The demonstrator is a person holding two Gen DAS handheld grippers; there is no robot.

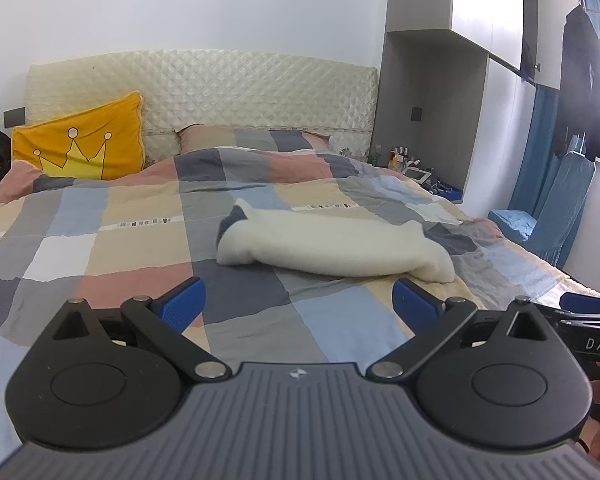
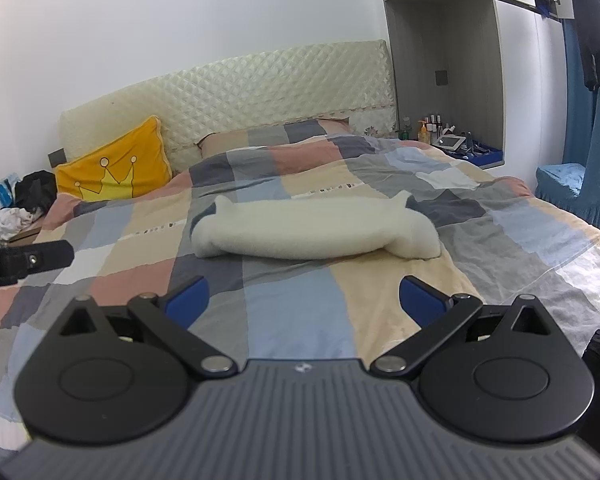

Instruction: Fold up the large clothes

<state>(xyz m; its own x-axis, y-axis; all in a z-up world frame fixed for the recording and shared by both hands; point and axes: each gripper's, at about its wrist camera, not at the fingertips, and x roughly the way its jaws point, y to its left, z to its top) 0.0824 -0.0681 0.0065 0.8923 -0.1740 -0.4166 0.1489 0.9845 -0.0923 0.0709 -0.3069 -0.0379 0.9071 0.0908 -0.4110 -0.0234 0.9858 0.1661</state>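
Observation:
A cream fleece garment lies folded into a long low bundle across the middle of the patchwork bedspread, a bit of dark lining showing at its left end. In the right wrist view the same garment stretches sideways just beyond the fingers. My left gripper hovers over the bedspread short of the bundle, blue pads wide apart, nothing between them. My right gripper is likewise open and empty, close in front of the bundle. Each gripper's side shows at the edge of the other's view.
A yellow crown cushion leans on the quilted headboard at the far left. A bedside shelf with bottles stands far right. A blue-covered chair sits beside the bed, dark clothes hang by the window.

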